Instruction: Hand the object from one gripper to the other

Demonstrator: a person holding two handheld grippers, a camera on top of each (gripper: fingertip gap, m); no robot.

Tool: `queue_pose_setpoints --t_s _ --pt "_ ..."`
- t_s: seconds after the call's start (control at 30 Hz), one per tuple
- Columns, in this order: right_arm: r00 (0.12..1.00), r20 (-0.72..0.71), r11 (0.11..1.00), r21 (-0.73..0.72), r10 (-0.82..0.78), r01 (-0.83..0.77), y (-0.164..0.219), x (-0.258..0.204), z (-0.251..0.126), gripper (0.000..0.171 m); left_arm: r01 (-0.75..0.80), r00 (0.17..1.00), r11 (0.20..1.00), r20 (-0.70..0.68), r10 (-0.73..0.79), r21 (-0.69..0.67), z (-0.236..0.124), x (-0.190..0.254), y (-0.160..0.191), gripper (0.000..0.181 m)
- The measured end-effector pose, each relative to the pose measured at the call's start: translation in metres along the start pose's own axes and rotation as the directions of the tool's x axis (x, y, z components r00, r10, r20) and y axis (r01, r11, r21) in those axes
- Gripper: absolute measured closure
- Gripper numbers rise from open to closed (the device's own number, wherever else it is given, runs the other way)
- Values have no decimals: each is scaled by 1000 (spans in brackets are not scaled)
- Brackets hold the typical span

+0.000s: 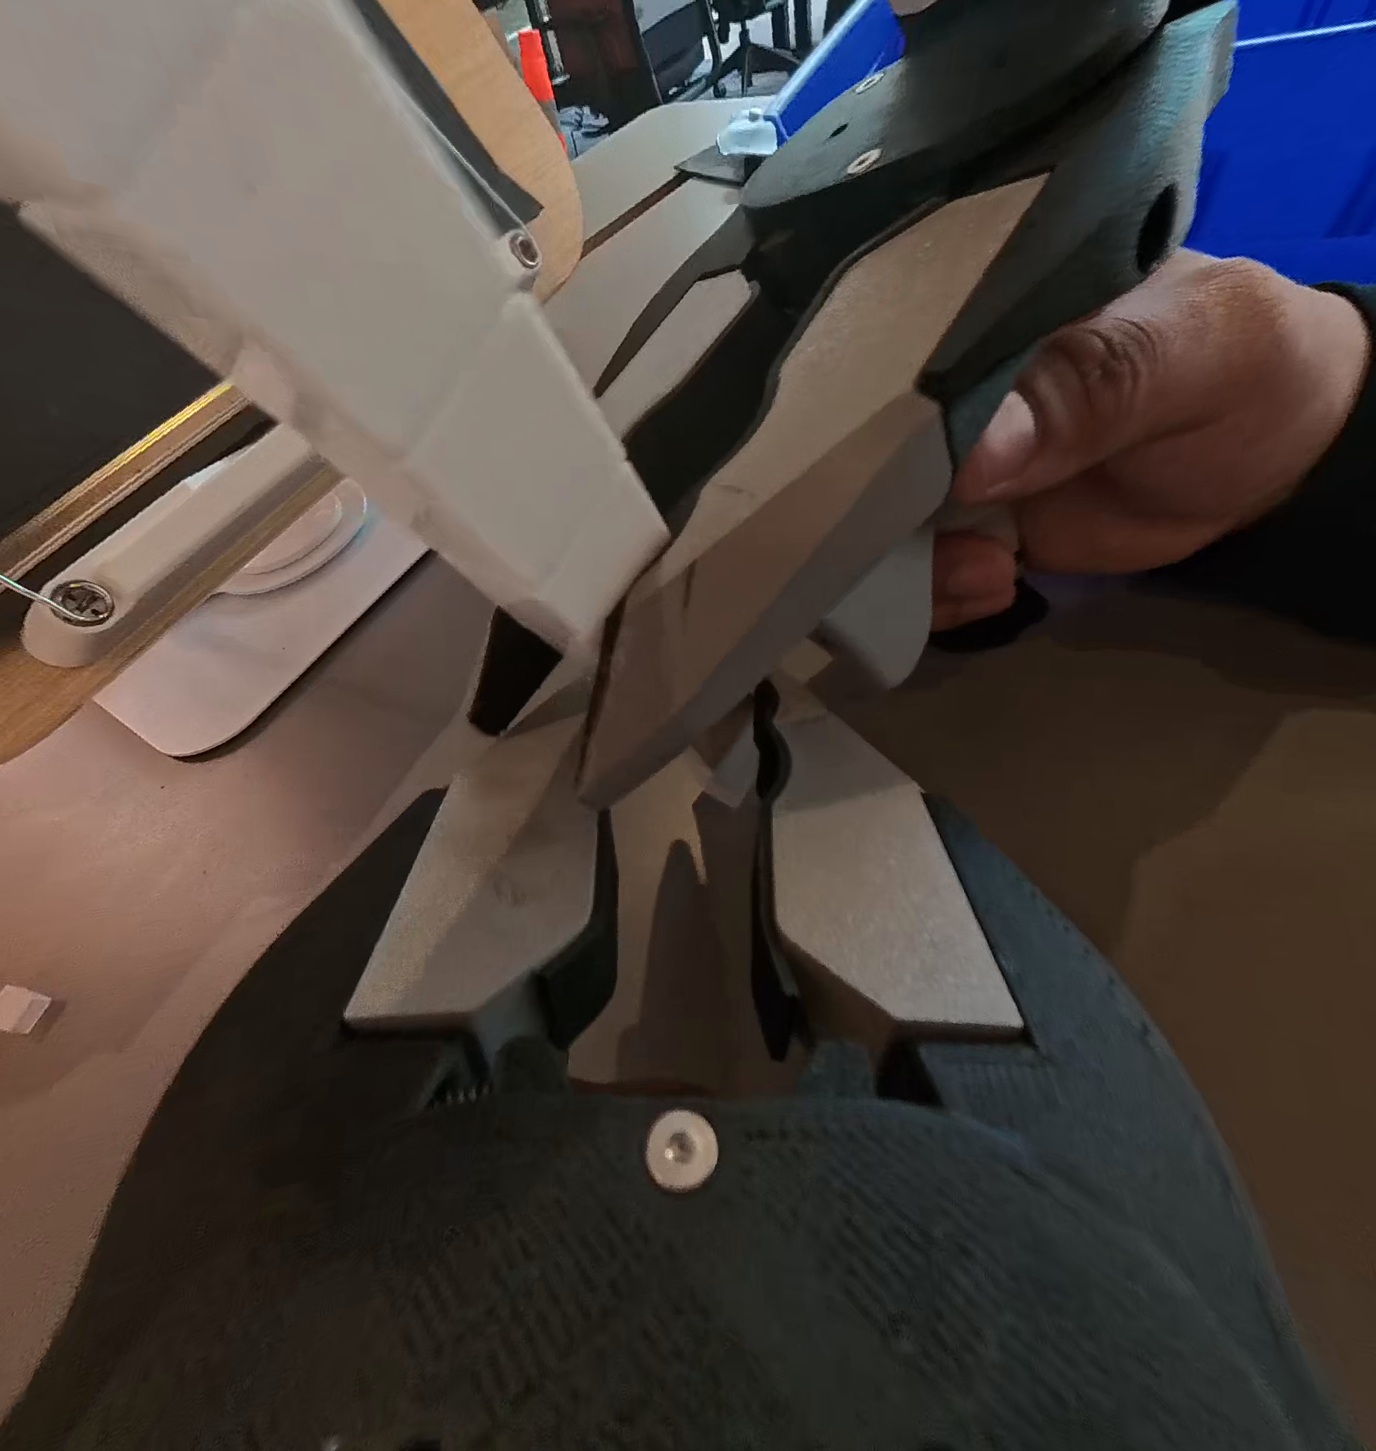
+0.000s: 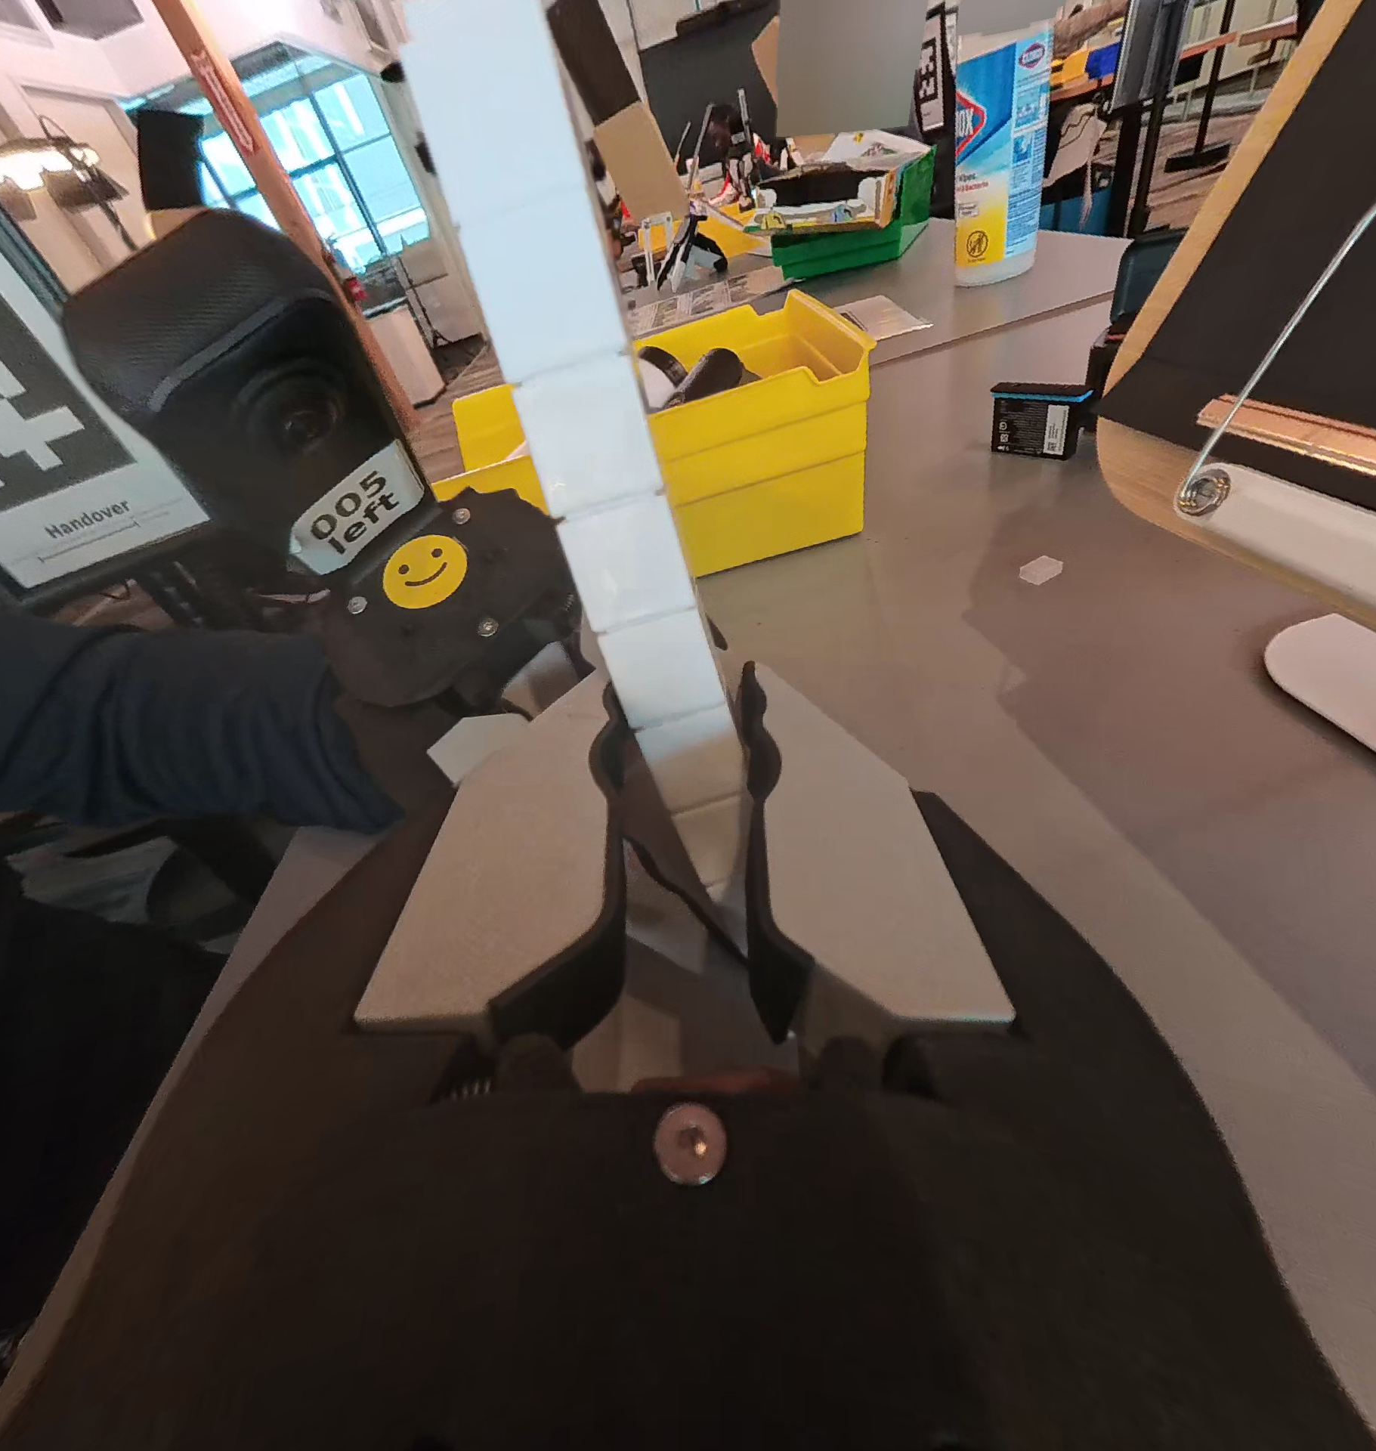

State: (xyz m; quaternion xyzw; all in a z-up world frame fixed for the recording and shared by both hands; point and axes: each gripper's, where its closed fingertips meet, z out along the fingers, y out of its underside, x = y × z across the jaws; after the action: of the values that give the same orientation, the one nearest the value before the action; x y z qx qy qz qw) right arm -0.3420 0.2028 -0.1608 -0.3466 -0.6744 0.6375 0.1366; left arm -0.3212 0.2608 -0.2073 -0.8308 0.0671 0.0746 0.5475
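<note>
— White bar (image 2: 582, 440): where is it, reading from the left?

— At nine o'clock in the right wrist view sits the left claw (image 2: 547, 679), reaching in at the bar's lower end. The bar rises from the centre toward twelve, leaning slightly to eleven. Its foot stands between the fingers of the right claw (image 2: 673, 707), which look clamped on it.

— And the left claw's grip?

— That cannot be told. In its own view the right claw's finger crosses the gap from one o'clock and hides what lies between the left fingers.

— What could go wrong?

— Probably a drop. If one claw lets go before the other has truly closed, the bar falls to the table (image 2: 983, 707). It is also long and held only at its end, so it could swing or twist in a weak pinch. Both claws crowd that same end, so their fingers might knock together.

— The surroundings?

— A smooth grey table. At one o'clock stands a yellow bin (image 2: 763, 471), with a green tray (image 2: 849, 235) beyond it. Next comes a tub of wipes (image 2: 998, 157), then a small black box (image 2: 1034, 424) at two. Behind is a cluttered workroom with windows at eleven.
</note>
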Motion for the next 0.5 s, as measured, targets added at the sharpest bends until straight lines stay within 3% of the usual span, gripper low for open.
queue_pose_setpoints --t_s 0.5 --pt "999 -50 999 33 -20 22 -8 10 -11 148 61 998 998 -30 -60 30 -3 -1 -3 151"
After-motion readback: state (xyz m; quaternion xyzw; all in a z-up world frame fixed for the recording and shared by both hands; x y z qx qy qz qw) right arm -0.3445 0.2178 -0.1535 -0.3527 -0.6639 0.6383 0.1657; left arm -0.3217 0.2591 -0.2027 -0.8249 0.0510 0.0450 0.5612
